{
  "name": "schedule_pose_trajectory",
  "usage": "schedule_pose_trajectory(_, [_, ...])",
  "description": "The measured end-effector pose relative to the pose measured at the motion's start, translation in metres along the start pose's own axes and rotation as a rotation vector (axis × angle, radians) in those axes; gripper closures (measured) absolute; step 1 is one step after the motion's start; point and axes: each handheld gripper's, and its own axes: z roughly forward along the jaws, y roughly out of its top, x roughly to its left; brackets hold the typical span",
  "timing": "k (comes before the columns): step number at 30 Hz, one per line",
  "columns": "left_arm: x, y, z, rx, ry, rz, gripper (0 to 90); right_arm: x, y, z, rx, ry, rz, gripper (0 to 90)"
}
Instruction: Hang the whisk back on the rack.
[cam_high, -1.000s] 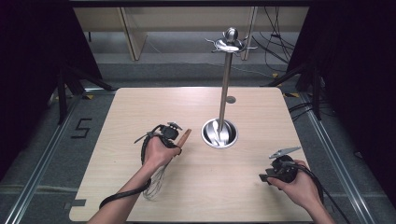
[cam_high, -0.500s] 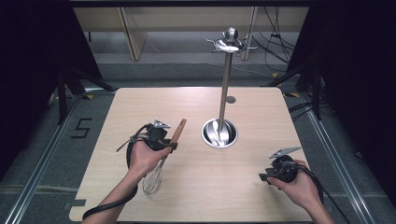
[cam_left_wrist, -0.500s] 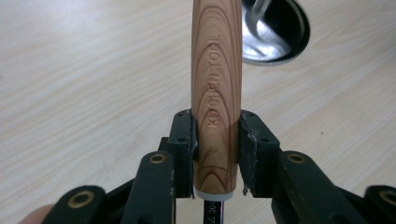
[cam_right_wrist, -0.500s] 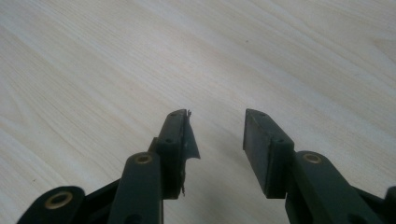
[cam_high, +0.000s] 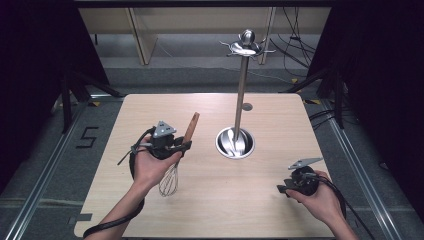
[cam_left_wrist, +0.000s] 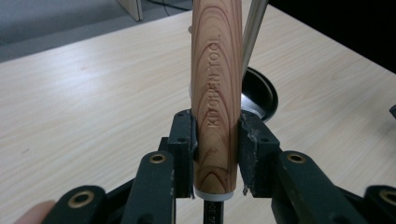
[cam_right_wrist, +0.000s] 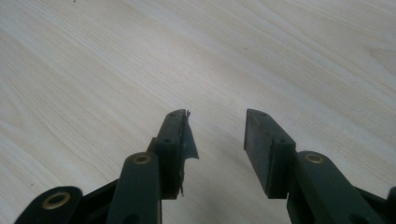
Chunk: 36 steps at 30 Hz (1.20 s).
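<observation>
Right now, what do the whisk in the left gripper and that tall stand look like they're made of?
Whisk: wire loops look like bare steel, thin and grey; its handle looks like varnished wood, with clear grain rings and stamped lettering. Stand: apparently polished metal, with a mirror-bright pole and round base. The left gripper clamps the handle.

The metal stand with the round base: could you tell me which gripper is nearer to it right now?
Left. The left gripper, shut on the whisk, is just left of the stand. The right gripper rests open at the table's near right edge, farther off.
</observation>
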Motion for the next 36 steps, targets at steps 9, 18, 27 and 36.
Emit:
schedule_pose_trajectory(9, [-0.007, 0.012, -0.006, -0.132, -0.025, 0.022, 68.2, 0.001, 0.0, 0.0, -0.01, -0.001, 0.01, 59.2])
schedule_pose_trajectory(18, [-0.008, 0.024, -0.01, -0.223, -0.032, 0.037, 68.2, 0.001, 0.0, 0.0, -0.012, 0.0, 0.012, 58.7])
schedule_pose_trajectory(27, [-0.011, 0.036, -0.009, -0.261, -0.026, 0.046, 68.2, 0.0, 0.0, -0.001, -0.014, -0.002, 0.005, 58.7])
schedule_pose_trajectory(36, [-0.014, 0.051, -0.007, -0.287, -0.022, 0.051, 68.1, 0.0, 0.0, -0.001, -0.015, -0.002, 0.005, 58.7])
